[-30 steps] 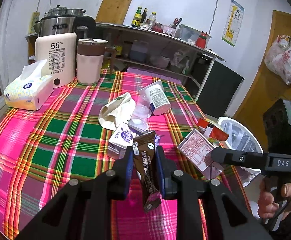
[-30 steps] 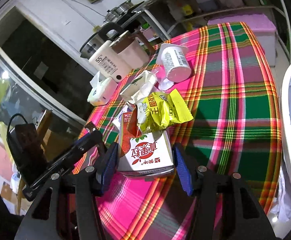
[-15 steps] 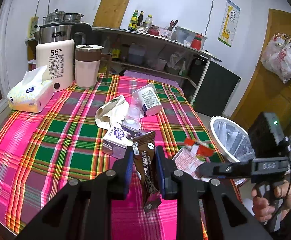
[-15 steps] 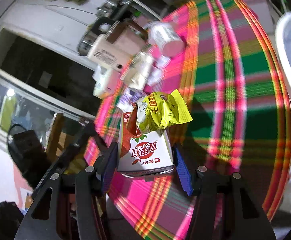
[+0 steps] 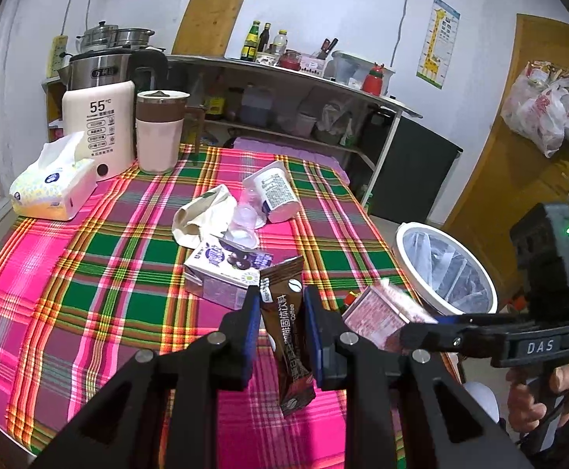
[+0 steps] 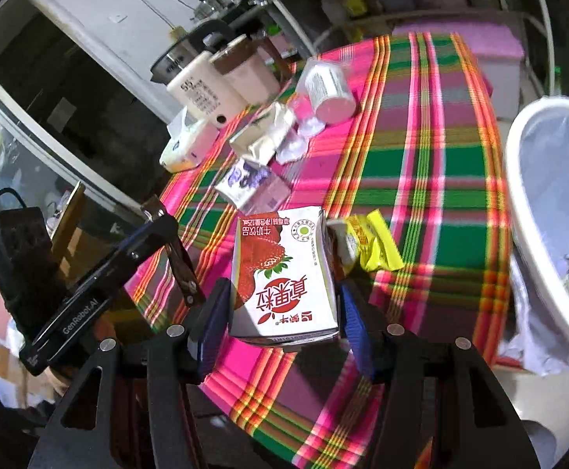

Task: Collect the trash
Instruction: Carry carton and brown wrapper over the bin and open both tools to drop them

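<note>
The left gripper [image 5: 280, 324] pinches a brown coffee sachet [image 5: 286, 336] above the pink-and-green plaid tablecloth [image 5: 101, 293]. The right gripper [image 6: 284, 312] clamps a white strawberry milk carton [image 6: 284, 277], a yellow wrapper [image 6: 374, 250] alongside, near the white lined bin [image 6: 526, 211].

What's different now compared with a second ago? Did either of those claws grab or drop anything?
Nothing was grabbed or dropped. The right gripper swung its strawberry milk carton and yellow wrapper toward the white bin, which now fills more of its view; the carton also tipped back between the fingers. The left gripper still clamps the coffee sachet. The trash on the table hasn't moved.
</note>
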The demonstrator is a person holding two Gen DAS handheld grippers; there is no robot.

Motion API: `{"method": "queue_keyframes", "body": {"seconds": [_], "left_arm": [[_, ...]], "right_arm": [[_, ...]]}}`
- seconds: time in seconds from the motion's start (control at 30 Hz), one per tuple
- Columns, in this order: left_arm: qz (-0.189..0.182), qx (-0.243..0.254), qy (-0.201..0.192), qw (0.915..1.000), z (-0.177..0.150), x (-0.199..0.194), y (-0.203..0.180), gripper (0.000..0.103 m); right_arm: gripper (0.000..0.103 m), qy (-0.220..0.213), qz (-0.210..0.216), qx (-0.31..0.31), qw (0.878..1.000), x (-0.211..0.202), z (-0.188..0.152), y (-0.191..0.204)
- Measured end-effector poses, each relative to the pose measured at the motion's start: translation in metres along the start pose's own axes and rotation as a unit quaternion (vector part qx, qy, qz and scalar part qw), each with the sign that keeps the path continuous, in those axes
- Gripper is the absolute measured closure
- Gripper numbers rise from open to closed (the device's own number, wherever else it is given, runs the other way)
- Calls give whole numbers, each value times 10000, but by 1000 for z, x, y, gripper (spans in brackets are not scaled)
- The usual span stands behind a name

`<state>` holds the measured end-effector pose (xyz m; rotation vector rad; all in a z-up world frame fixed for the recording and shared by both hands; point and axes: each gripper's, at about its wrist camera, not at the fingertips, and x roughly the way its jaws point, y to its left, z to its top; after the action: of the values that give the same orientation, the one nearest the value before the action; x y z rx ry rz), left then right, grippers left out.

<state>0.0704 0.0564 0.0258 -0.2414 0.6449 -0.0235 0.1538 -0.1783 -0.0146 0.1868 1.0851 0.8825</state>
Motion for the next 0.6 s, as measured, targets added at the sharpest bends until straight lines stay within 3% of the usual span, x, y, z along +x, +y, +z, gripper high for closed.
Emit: {"method": "queue_keyframes", "body": {"seconds": [0.3, 0.6], "left_arm": [[-259, 250, 50, 9993, 2, 5, -26, 80], [-574, 571, 103, 9967, 10, 20, -62, 80]], "right_arm": [[47, -750, -520, -125, 9958, -38, -7, 2], [47, -1172, -978, 42, 9883, -67, -14, -19]]}}
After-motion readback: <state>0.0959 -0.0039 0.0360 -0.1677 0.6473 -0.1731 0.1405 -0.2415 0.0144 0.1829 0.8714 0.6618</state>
